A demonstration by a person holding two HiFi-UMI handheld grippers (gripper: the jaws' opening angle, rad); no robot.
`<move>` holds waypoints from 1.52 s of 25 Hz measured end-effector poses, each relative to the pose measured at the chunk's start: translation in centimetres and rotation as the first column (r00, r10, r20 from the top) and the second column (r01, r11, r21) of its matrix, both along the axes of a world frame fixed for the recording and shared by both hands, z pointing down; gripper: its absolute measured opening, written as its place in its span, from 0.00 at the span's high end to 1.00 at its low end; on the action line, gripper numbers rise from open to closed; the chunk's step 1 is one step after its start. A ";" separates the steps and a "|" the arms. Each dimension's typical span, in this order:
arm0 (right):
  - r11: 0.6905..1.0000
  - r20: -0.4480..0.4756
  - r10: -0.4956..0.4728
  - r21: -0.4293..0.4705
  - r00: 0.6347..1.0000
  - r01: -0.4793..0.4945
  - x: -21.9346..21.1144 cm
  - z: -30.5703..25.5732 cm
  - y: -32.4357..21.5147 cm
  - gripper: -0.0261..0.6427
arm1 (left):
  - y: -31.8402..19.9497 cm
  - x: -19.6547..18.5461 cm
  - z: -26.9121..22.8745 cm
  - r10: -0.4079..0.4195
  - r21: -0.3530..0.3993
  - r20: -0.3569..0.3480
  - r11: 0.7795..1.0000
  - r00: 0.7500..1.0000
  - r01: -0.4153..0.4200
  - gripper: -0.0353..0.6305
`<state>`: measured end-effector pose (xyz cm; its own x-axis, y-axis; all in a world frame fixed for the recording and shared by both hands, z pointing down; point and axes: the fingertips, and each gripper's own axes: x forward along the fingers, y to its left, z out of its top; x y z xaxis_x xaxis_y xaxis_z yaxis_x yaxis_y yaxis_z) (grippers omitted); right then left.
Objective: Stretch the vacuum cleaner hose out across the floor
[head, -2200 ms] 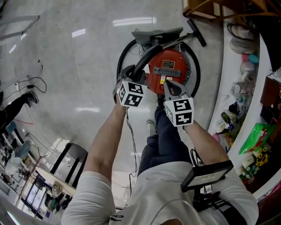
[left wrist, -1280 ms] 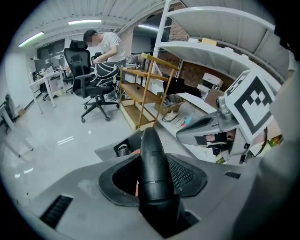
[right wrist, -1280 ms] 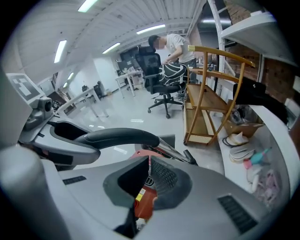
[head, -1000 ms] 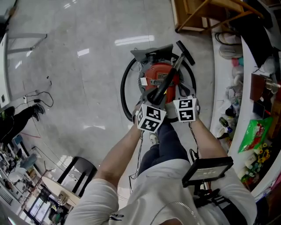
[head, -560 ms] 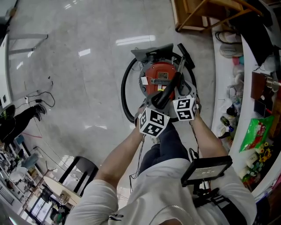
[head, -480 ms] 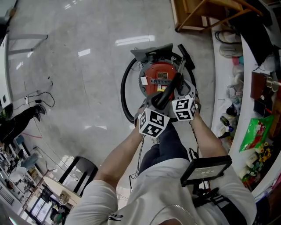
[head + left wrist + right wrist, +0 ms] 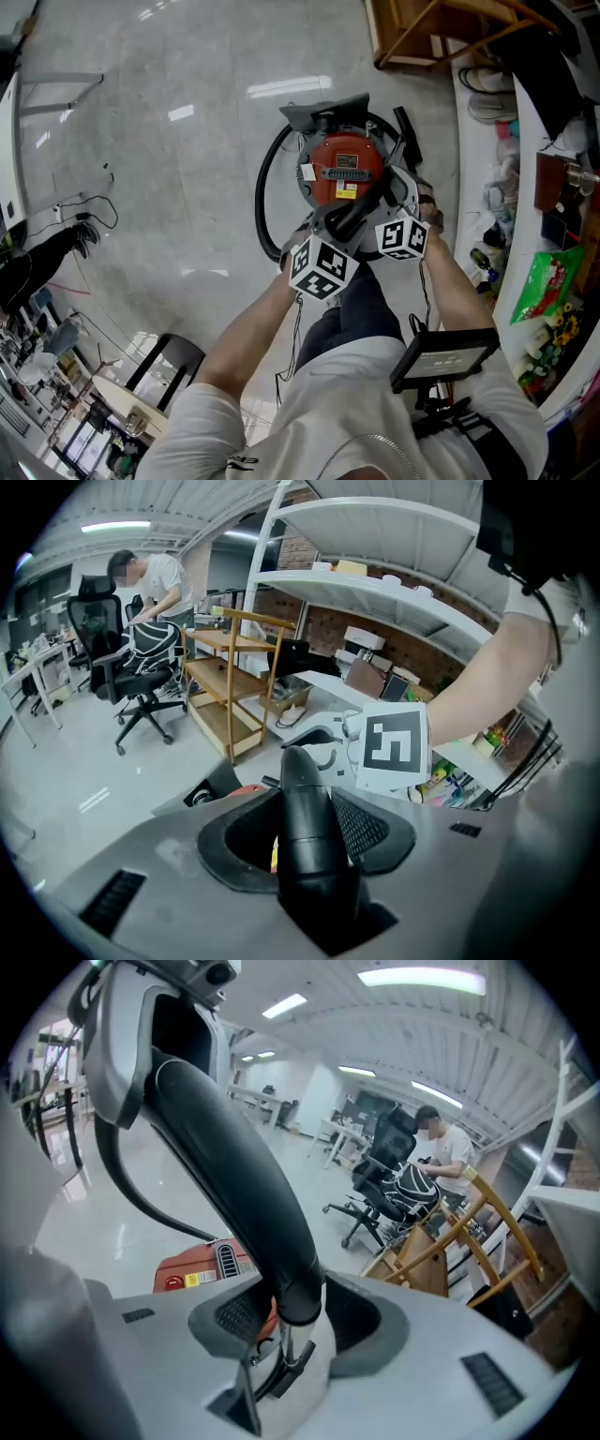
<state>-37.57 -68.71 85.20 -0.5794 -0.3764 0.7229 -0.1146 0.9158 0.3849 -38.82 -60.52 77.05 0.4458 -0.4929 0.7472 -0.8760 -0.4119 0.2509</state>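
Note:
A red canister vacuum cleaner (image 7: 342,169) stands on the grey floor, its black hose (image 7: 263,202) looped around it. The hose's curved black handle tube (image 7: 356,208) rises toward me. My left gripper (image 7: 330,232) is shut on that tube (image 7: 309,846) at its lower end. My right gripper (image 7: 396,195) sits just right of it, jaws opening. In the right gripper view the tube (image 7: 244,1176) passes between the pads (image 7: 234,1312) with gaps on both sides, and the vacuum's red body (image 7: 202,1265) shows behind. The wand's floor nozzle (image 7: 405,131) lies beside the canister.
A wooden rack (image 7: 441,28) stands beyond the vacuum. A curved white counter (image 7: 502,234) crowded with small items runs along the right. A black stool (image 7: 164,352) and loose cables (image 7: 80,211) are at the left. A person (image 7: 155,578) stands by office chairs in the distance.
The right gripper's jaws have come off the handle tube and it has shifted a little to the right. The left gripper keeps its hold and sits slightly lower.

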 end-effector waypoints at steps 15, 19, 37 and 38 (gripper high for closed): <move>0.995 -0.059 -0.012 0.094 0.998 0.017 2.0 -7.3 0.7 0.72 | 0.4 1.1 -7.2 0.158 0.130 0.045 0.978 0.986 -0.163 0.69; 0.992 -0.048 0.002 0.125 0.999 0.004 2.3 -10.5 1.0 0.72 | 1.0 1.3 -10.2 0.171 0.170 0.054 0.969 0.984 -0.177 0.69; 0.975 0.021 0.007 0.223 1.000 -0.011 1.4 -23.9 4.0 0.72 | 4.5 0.2 -22.6 0.192 0.283 0.111 0.934 0.975 -0.217 0.69; 0.974 0.026 0.013 0.224 1.000 -0.018 1.4 -24.4 4.0 0.72 | 4.5 0.1 -23.0 0.202 0.285 0.113 0.931 0.973 -0.227 0.69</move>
<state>-36.14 -64.72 60.84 -0.5883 -0.5363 0.6053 -0.1397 0.8046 0.5772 -38.75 -56.05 54.00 0.5098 -0.5951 0.6213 -0.7706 -0.6369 0.0223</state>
